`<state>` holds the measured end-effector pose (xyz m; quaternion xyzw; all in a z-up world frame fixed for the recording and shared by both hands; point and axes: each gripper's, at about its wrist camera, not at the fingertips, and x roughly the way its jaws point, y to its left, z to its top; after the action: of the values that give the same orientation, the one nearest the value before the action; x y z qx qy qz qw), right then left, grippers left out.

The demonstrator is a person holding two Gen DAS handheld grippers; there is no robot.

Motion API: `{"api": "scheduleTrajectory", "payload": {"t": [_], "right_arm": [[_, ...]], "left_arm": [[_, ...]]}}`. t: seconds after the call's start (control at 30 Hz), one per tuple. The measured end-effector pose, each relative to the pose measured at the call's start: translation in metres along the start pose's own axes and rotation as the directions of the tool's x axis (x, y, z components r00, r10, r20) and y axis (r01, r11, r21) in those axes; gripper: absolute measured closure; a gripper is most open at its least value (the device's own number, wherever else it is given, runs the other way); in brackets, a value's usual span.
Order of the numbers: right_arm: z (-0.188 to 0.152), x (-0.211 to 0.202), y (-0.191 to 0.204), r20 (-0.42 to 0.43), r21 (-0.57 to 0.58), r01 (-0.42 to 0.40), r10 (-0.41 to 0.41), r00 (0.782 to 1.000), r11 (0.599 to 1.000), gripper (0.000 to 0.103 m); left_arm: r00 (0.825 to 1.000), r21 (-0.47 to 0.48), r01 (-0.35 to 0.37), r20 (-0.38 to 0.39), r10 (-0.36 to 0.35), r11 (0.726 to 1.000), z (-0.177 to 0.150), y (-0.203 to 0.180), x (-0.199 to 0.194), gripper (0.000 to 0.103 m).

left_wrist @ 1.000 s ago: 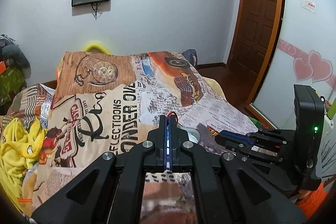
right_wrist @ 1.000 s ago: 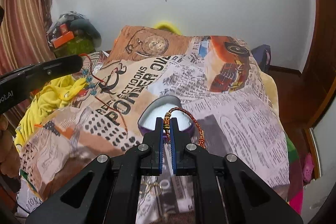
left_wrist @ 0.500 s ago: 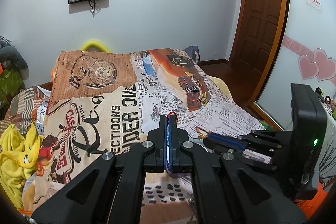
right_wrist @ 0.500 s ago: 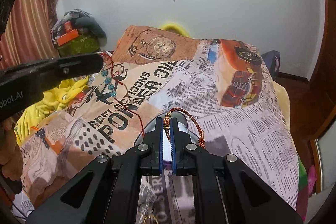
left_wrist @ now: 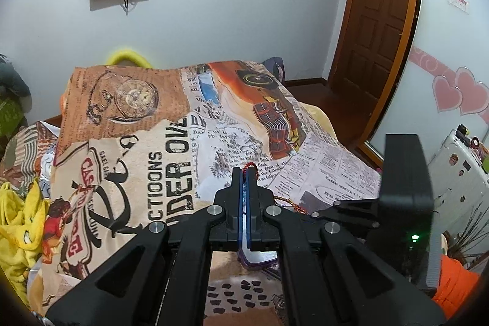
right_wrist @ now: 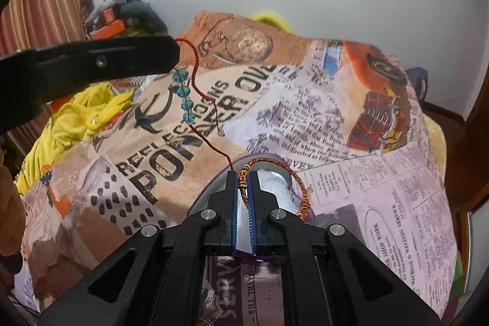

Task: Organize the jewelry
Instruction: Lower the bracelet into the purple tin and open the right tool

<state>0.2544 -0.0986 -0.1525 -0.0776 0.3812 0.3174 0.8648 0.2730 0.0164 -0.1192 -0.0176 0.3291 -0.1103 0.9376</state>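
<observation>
I think I am about in the middle of tidying the jewelry, because both strings hang in the air and nothing lies in the box yet. Starting at the left, my left claw (right_wrist: 171,51) comes in flat from nine o'clock in the right camera's view. Its two fingers are squeezed together on the thin red cord bracelet with blue-green beads (right_wrist: 195,87). The cord drops from the claw tip toward five o'clock, and the beads dangle in a short row just beside it. In the left camera's own view only a tiny red loop (left_wrist: 250,164) pokes out at twelve o'clock above the pinched tips. In the middle, low down, is the purple heart-shaped box with a soft white inside (right_wrist: 272,182), sitting open on the newspaper-print blanket (right_wrist: 382,188). My right claw (right_wrist: 243,188) points forward right over the box. It is clamped on the orange and gold twisted bracelet (right_wrist: 301,191), whose loop curves out toward three o'clock. The red cord's low end reaches that claw's left finger, but I cannot tell if the two strings are tangled. I guess both still have to go down into the box.
</observation>
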Motion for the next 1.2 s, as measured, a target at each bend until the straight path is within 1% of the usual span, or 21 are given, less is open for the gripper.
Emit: {"api": "scheduleTrajectory", "payload": {"t": [0.2, 0.33, 0.63, 0.8, 1.03, 1.2], "right_arm": [[-0.005, 0.014, -0.009, -0.076, 0.031, -0.019, 0.022, 0.997, 0.999, 0.098], [-0.008, 0.019, -0.014, -0.113, 0.05, -0.044, 0.049, 0.992, 0.998, 0.098], [-0.013, 0.014, -0.018, -0.131, 0.078, -0.048, 0.058, 0.99, 0.996, 0.097], [-0.016, 0.006, -0.019, -0.123, 0.08, -0.032, 0.042, 0.991, 0.996, 0.096], [-0.015, -0.008, -0.017, -0.096, 0.055, 0.001, 0.005, 0.995, 0.998, 0.096], [-0.013, -0.021, -0.014, -0.07, 0.049, 0.028, -0.025, 0.997, 0.998, 0.096]], "left_arm": [[0.999, 0.005, 0.024, -0.041, -0.024, 1.0, -0.004, -0.005, 0.014, 0.103], [0.996, -0.002, 0.05, -0.076, -0.05, 0.999, -0.009, -0.008, 0.024, 0.103], [0.985, -0.022, 0.081, -0.148, -0.083, 0.996, -0.021, -0.008, 0.044, 0.103], [0.975, -0.044, 0.099, -0.193, -0.106, 0.994, -0.029, -0.004, 0.056, 0.103], [0.971, -0.019, 0.078, -0.224, -0.081, 0.997, -0.037, -0.008, 0.06, 0.103], [0.977, 0.022, 0.038, -0.213, -0.033, 0.999, -0.039, -0.013, 0.051, 0.103]]}}
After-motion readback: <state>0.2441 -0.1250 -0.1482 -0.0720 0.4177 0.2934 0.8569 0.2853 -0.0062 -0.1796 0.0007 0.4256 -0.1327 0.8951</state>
